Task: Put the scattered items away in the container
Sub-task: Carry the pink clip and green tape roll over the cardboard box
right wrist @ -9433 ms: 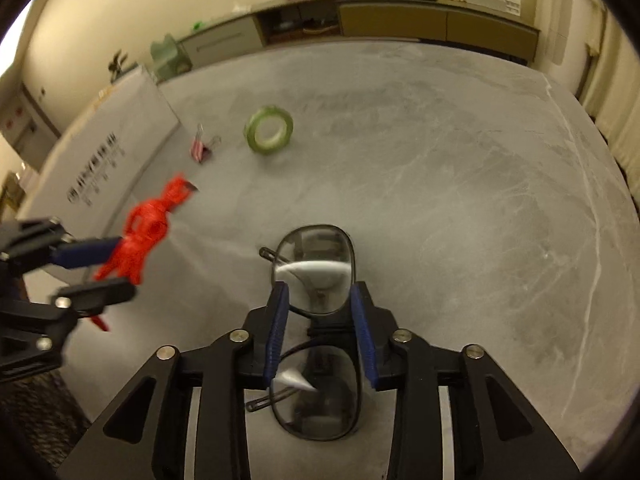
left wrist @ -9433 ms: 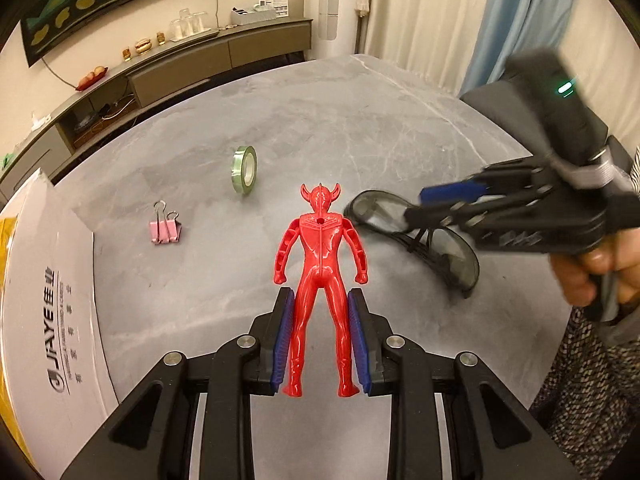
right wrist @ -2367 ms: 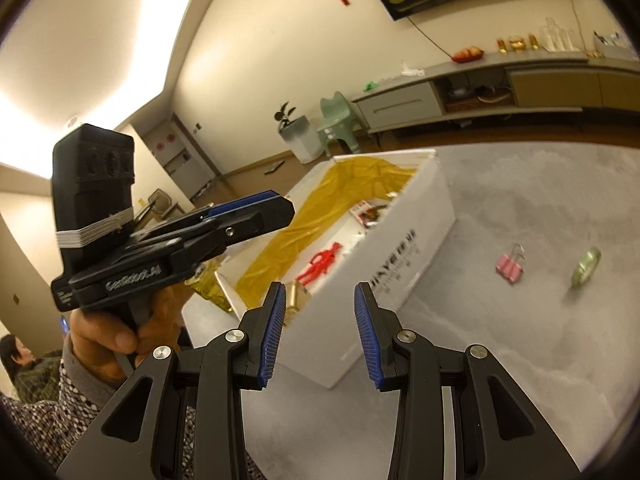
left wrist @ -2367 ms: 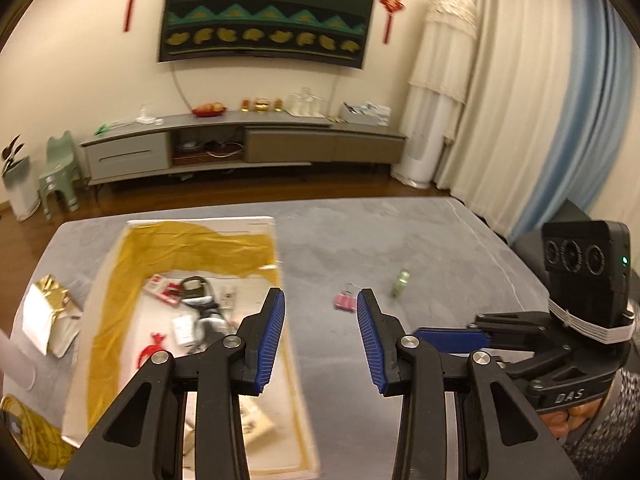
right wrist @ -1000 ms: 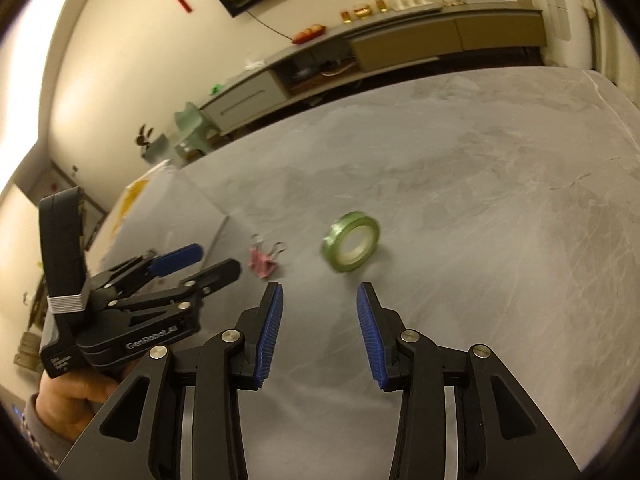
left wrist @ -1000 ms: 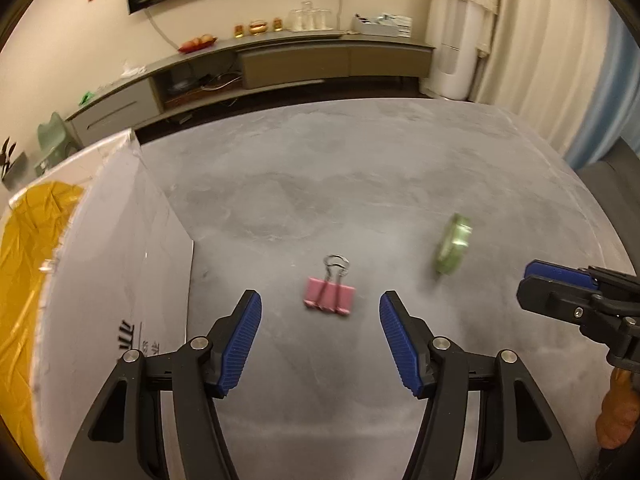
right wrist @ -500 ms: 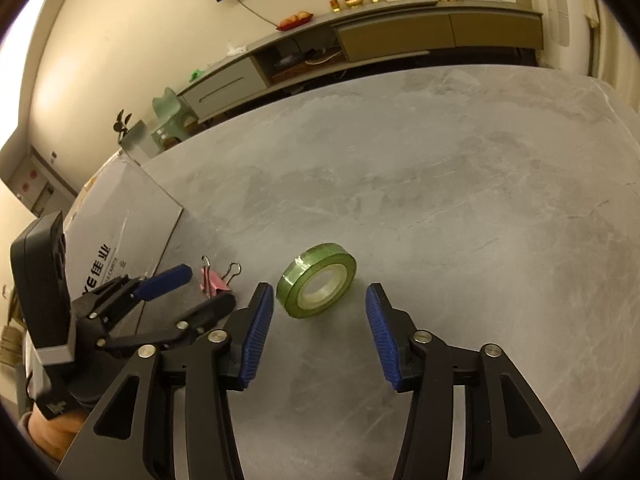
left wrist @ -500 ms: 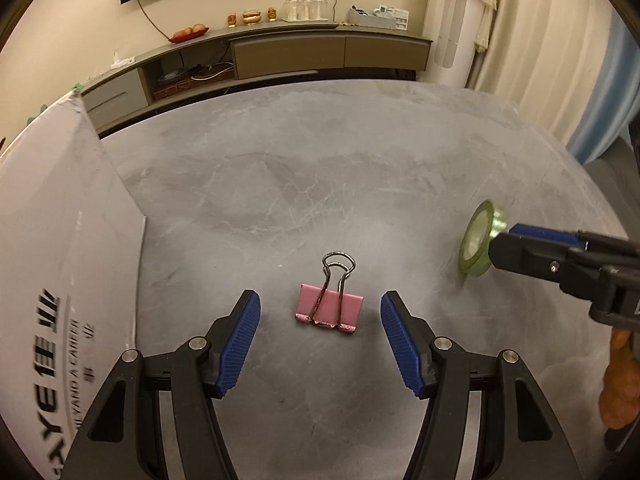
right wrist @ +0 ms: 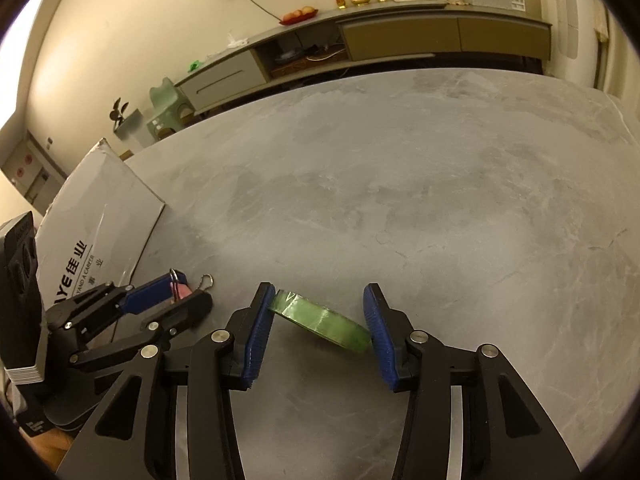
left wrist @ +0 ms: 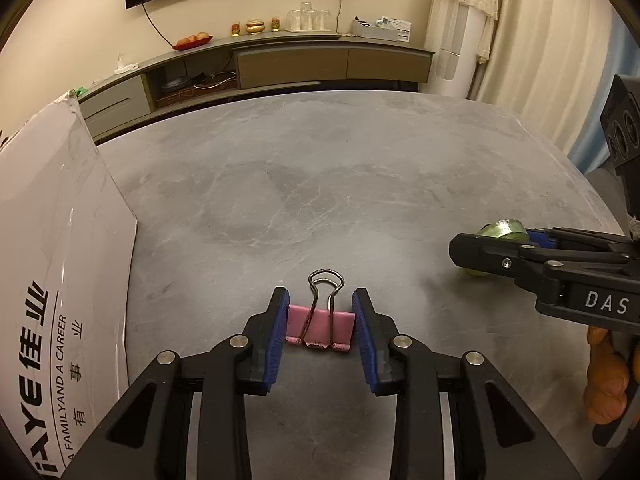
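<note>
Jaws of both grippers bracket pink binder clip (left wrist: 320, 326) and green tape roll (right wrist: 320, 318)

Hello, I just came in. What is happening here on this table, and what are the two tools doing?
A person is tidying a grey table with a handheld gripper in each hand. The left gripper has its blue pads against both sides of a pink binder clip that lies on the table. The right gripper brackets a tilted green tape roll, touching it at both ends. The white cardboard box stands to the left. Neither item looks lifted yet.
</note>
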{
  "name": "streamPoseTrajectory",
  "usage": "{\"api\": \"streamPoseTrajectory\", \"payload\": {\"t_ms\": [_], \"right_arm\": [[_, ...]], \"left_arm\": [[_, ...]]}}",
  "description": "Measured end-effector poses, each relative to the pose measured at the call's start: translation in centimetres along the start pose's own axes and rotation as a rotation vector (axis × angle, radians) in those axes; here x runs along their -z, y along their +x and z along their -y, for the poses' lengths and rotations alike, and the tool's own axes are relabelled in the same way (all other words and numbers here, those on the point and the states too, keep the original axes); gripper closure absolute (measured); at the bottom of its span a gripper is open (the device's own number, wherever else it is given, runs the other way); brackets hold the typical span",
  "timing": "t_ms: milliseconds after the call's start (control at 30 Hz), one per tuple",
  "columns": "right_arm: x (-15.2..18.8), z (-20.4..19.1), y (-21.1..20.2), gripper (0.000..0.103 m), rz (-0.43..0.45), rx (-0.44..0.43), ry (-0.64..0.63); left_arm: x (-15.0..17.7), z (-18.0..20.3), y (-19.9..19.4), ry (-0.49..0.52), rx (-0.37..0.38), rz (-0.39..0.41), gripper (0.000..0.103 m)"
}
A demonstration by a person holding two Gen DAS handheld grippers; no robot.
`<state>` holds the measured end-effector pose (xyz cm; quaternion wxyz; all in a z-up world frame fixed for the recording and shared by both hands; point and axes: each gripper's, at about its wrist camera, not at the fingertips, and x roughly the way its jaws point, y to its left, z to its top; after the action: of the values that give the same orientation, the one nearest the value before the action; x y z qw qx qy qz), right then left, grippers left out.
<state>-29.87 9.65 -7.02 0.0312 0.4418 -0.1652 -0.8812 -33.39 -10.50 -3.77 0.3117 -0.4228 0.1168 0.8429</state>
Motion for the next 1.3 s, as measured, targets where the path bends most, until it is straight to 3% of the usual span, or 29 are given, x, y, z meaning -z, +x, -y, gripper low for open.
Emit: {"api": "streamPoseTrajectory", "payload": {"t_ms": [433,833,1033,1300], "right_arm": [[0.0,-0.1,-2.7,0.055,0.020,-0.045,0.047],[0.9,-1.7,-7.1,0.055,0.072,-0.098,0.055],[1.5,-3.6,-8.5,0.055,0.097,-0.121,0.025],[2.5,-7.0,-9.2,0.055,0.090,-0.156,-0.026]], "left_arm": [[-0.6,0.1,-2.8,-0.044,0.054,0.046,0.069],[0.3,2.1,-8.6,-0.013,0.112,0.099,0.069],[1.1,2.5,-13.3,0.021,0.105,0.147,0.069],[3.4,0.3,-20.9,0.023,0.077,0.234,0.069]]}}
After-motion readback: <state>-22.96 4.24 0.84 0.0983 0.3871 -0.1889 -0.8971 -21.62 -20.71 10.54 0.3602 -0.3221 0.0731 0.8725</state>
